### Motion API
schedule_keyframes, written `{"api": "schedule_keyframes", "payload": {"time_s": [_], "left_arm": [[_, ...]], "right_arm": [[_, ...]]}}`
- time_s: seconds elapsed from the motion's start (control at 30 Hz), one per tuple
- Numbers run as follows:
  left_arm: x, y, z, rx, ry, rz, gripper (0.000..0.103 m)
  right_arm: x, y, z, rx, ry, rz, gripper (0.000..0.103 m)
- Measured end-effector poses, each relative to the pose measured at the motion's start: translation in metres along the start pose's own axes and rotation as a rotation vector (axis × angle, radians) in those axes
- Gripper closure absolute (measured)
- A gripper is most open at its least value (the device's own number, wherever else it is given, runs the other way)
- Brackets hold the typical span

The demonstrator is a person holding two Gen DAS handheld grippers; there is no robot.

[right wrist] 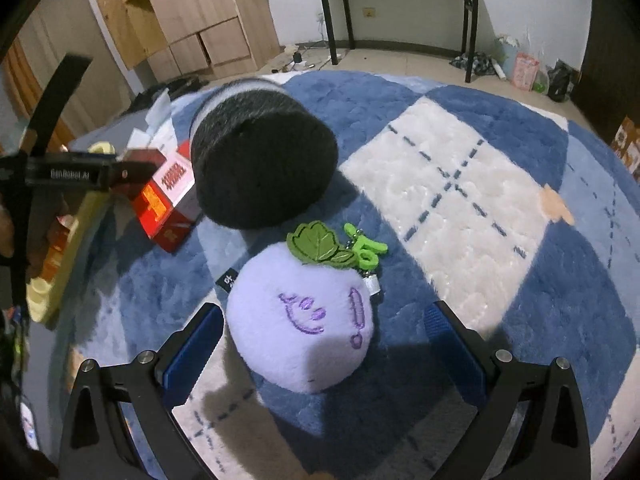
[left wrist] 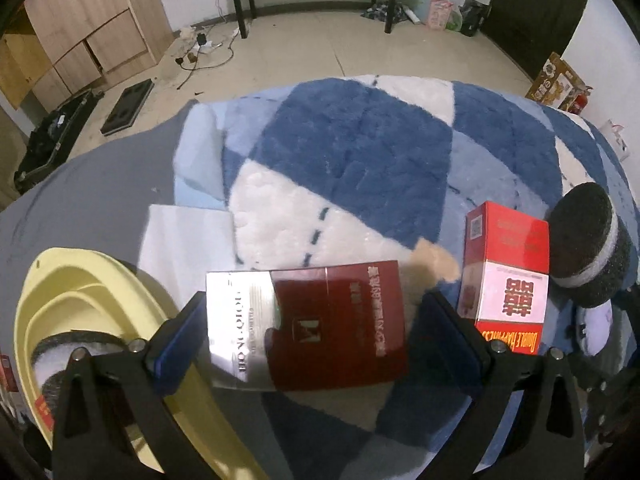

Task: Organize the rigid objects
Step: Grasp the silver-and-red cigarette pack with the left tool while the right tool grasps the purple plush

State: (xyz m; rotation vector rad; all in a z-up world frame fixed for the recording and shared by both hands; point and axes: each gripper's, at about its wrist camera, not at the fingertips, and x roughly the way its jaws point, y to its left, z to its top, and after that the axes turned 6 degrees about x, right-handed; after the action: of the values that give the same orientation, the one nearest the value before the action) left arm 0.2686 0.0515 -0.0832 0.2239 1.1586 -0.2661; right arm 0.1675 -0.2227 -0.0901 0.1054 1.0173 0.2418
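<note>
The left tool (left wrist: 312, 334) is spread wide around a dark red and silver cigarette pack (left wrist: 306, 330); its left edge meets the left pad, while the right pad stands clear, so no firm grasp shows. A yellow basin (left wrist: 100, 320) sits just left, and a red and white cigarette box (left wrist: 506, 272) stands to the right beside a black cylindrical plush (left wrist: 588, 248). The right tool (right wrist: 324, 344) hangs released around a lavender plush toy (right wrist: 300, 328) on the blue and white blanket (right wrist: 460, 184), fingers apart from it.
</note>
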Motion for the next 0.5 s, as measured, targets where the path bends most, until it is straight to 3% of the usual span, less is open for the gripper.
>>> {"api": "schedule_keyframes", "payload": {"time_s": [0.07, 0.13, 0.2, 0.23, 0.27, 0.3, 0.5], "left_arm": [[0.002, -0.002, -0.001, -0.015, 0.002, -0.015, 0.015], [0.001, -0.004, -0.004, -0.034, -0.010, -0.007, 0.015], [0.000, -0.012, -0.008, -0.034, -0.016, 0.002, 0.015], [-0.002, -0.014, -0.009, -0.035, -0.022, 0.010, 0.015], [-0.005, -0.018, -0.011, -0.039, -0.032, 0.014, 0.015], [-0.011, -0.020, -0.013, -0.055, -0.046, 0.014, 0.015], [-0.077, -0.029, -0.036, -0.105, -0.152, 0.027, 0.015]], "right_arm": [[0.000, 0.002, -0.001, 0.006, -0.011, 0.003, 0.000], [0.000, 0.005, -0.004, 0.012, -0.025, -0.016, 0.010], [-0.001, 0.007, -0.004, 0.008, -0.041, -0.048, 0.029], [-0.001, 0.008, -0.004, 0.010, -0.047, -0.045, 0.033], [-0.003, 0.008, -0.003, 0.010, -0.052, -0.036, 0.045], [-0.004, 0.008, -0.002, 0.009, -0.055, -0.038, 0.050], [-0.032, -0.002, 0.002, 0.057, -0.104, 0.004, 0.053]]}}
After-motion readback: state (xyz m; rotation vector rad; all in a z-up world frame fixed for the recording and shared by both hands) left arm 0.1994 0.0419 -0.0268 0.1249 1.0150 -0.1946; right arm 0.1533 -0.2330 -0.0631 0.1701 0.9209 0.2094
